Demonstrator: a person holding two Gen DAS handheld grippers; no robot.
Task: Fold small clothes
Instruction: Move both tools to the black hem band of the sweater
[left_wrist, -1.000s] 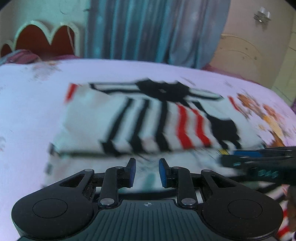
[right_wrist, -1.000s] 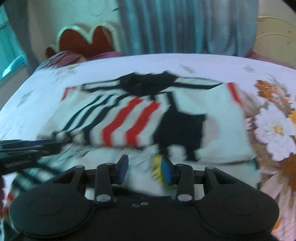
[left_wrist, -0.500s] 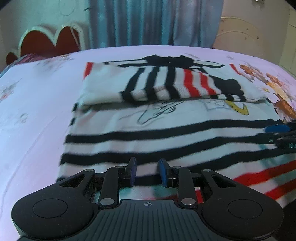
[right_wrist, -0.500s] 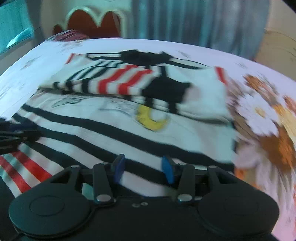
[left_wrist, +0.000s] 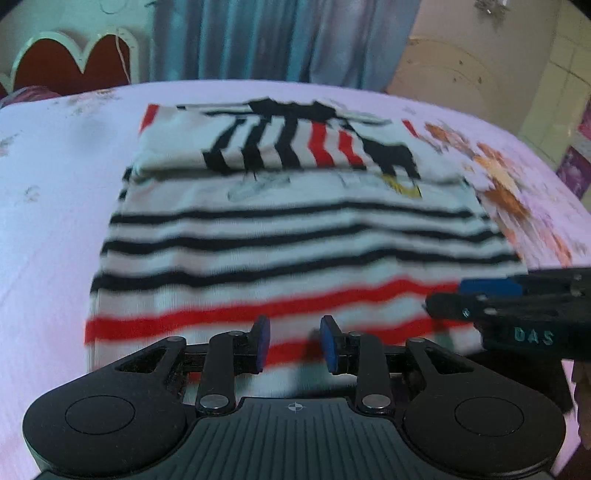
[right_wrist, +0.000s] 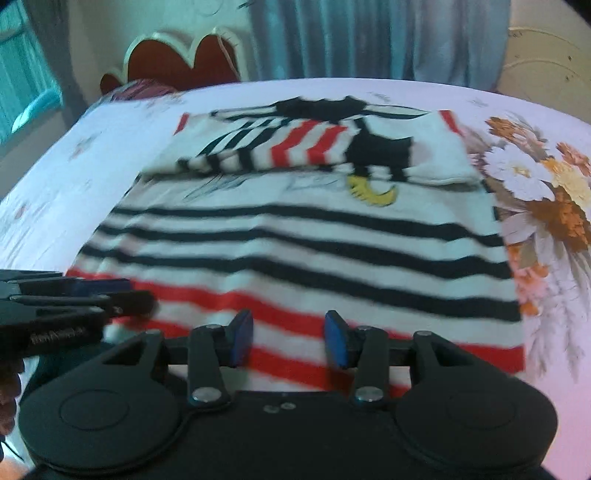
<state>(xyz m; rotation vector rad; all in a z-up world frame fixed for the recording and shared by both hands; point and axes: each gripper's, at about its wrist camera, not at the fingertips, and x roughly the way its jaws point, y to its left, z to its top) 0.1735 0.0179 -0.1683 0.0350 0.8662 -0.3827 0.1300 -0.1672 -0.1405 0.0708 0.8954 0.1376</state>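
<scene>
On the bed (left_wrist: 55, 206), near the middle of its pale flowered sheet, lies the striped shirt (left_wrist: 288, 236), white with black and red stripes. Its far part is folded over toward the near side, so a doubled band lies across the top. The near hem with the red stripes lies flat toward the near edge of the bed. The left tongs (left_wrist: 291, 343) hang over this hem; their jaws are opening and no cloth is between them. The right tongs (right_wrist: 289, 338) also hang over the hem, just beside the left ones, jaws apart and empty. A blue curtain (right_wrist: 369, 37) hangs behind the bed's far edge.
</scene>
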